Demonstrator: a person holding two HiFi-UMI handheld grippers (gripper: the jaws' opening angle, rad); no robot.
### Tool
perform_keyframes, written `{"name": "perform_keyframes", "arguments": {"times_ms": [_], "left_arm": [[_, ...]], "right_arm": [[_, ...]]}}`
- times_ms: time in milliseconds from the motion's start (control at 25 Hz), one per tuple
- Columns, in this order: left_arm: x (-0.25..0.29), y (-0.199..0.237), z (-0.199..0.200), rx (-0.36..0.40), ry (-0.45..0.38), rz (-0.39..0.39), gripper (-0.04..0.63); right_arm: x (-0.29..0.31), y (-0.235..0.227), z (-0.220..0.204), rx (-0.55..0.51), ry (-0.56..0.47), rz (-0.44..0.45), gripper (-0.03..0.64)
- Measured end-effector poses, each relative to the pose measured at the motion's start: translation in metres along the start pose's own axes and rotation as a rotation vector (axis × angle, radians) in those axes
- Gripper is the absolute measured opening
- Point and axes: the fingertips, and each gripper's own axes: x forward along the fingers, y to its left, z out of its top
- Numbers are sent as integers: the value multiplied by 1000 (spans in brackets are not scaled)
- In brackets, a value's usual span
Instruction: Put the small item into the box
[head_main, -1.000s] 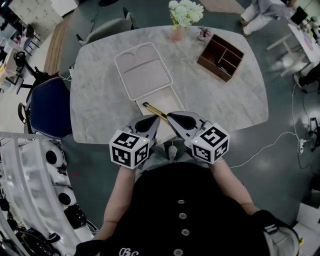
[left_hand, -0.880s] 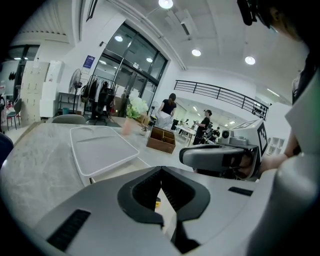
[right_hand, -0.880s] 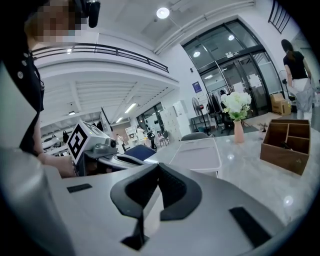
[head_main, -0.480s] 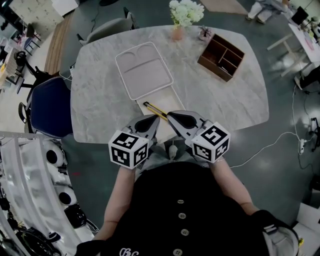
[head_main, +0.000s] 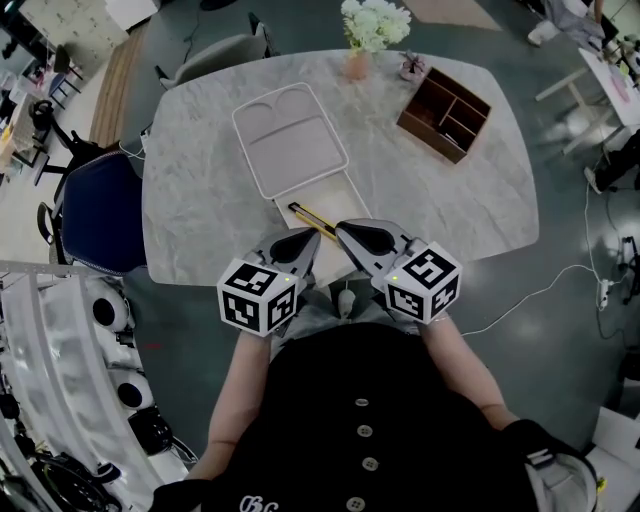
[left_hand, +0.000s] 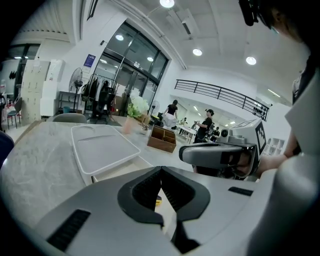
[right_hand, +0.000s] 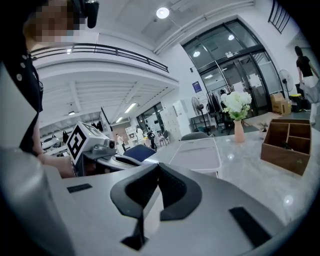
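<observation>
A small yellow-and-black item (head_main: 311, 218) lies in the shallow white box (head_main: 325, 195) at the table's near edge. The box's lid (head_main: 290, 140) is swung back flat on the marble table (head_main: 200, 180). My left gripper (head_main: 312, 238) is shut and empty, its tip just short of the item. My right gripper (head_main: 342, 229) is shut and empty too, right beside it. In the left gripper view, a bit of the yellow item (left_hand: 158, 201) shows through the hollow behind the shut left gripper (left_hand: 160, 169). The right gripper view shows the shut right gripper (right_hand: 158, 166) and the lid (right_hand: 197, 154).
A brown wooden organizer (head_main: 443, 112) stands at the far right of the table, with a vase of white flowers (head_main: 372, 28) behind it. A blue chair (head_main: 95, 215) is at the table's left and a grey chair (head_main: 215, 58) at the far side. A cable (head_main: 530, 295) runs over the floor on the right.
</observation>
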Motion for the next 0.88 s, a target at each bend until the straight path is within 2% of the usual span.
{"name": "perform_keyframes", "arguments": {"times_ms": [880], "left_arm": [[4, 0, -1, -8, 15, -12, 18]], "right_arm": [[4, -1, -9, 22, 31, 15, 2]]}}
